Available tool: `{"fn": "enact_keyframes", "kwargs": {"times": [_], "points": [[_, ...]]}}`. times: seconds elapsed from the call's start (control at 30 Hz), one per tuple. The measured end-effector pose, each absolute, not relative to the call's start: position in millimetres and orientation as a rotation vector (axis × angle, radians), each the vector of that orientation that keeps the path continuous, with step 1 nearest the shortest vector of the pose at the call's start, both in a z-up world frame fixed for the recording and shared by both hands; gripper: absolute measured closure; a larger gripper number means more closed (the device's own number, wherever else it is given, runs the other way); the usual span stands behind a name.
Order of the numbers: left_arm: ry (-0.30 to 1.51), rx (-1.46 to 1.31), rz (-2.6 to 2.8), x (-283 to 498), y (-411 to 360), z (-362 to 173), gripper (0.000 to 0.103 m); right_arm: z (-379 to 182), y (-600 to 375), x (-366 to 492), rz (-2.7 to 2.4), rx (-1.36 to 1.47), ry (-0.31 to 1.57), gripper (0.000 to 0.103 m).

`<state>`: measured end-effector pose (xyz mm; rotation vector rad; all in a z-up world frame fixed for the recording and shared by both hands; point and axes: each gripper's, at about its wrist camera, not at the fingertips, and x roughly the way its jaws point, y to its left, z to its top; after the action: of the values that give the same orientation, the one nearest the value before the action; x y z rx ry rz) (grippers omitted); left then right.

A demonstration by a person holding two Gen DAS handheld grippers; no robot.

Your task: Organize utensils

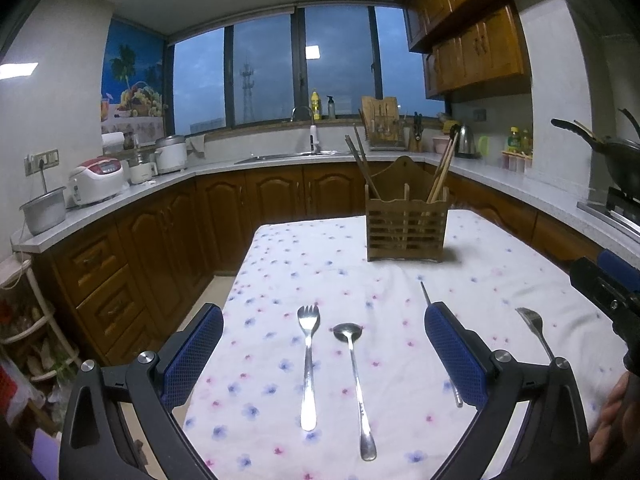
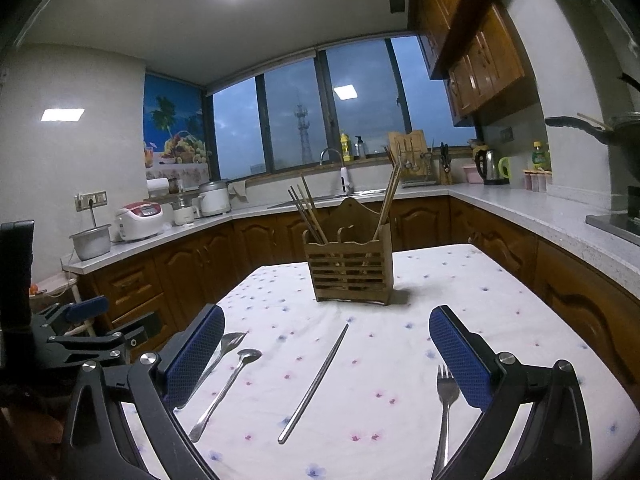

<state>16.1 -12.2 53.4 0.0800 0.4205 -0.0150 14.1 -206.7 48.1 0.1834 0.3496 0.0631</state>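
Four metal utensils lie flat on the flowered tablecloth (image 1: 320, 264) of the worktop: a fork (image 1: 308, 364), a spoon (image 1: 354, 384), a single metal chopstick (image 2: 314, 384) and a second fork (image 2: 444, 408). Behind them stands a wooden utensil holder (image 1: 406, 228) with chopsticks (image 2: 308, 212) in it. The left tool (image 1: 324, 352) and the right tool (image 2: 326, 352) are both spread wide and hold nothing.

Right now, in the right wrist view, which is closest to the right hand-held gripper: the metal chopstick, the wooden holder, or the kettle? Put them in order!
From the right hand-held gripper:
1. Metal chopstick, lying on the tablecloth between its fingers.
2. Wooden holder, standing mid-table.
3. Kettle, on the back counter, right.
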Motion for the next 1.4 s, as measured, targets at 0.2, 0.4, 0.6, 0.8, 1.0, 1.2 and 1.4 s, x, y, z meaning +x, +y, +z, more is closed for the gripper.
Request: {"fn": "enact_keyframes", "kwargs": {"times": [0.2, 0.4, 0.6, 0.8, 1.0, 1.2, 1.4], "points": [[0.418, 0.078, -0.013, 16.1, -12.3, 53.3, 0.001, 47.8, -208.7, 14.5, 0.064, 0.182, 0.350, 0.000], [0.414, 0.078, -0.010, 15.5, -13.3, 51.3, 0.001, 48.1, -208.0, 14.7, 0.066, 0.181, 0.349, 0.000], [0.413, 0.078, -0.010, 15.0, -14.1, 50.8, 0.001, 47.7, -207.1, 14.7, 0.066, 0.181, 0.350, 0.000], [0.412, 0.079, -0.008, 14.2, -14.9, 50.5, 0.001, 47.9, -206.7, 14.4, 0.066, 0.182, 0.349, 0.000], [0.392, 0.072, -0.005, 10.3, -14.7, 51.3, 0.001, 47.0, -206.8, 14.5, 0.063, 0.179, 0.345, 0.000], [0.380, 0.081, 0.001, 7.9, -16.5, 47.4, 0.001, 44.8, -203.1, 14.0, 0.066, 0.177, 0.358, 0.000], [0.379, 0.081, 0.002, 7.8, -16.9, 47.1, 0.001, 44.1, -203.1, 12.2, 0.069, 0.175, 0.357, 0.000]]}}
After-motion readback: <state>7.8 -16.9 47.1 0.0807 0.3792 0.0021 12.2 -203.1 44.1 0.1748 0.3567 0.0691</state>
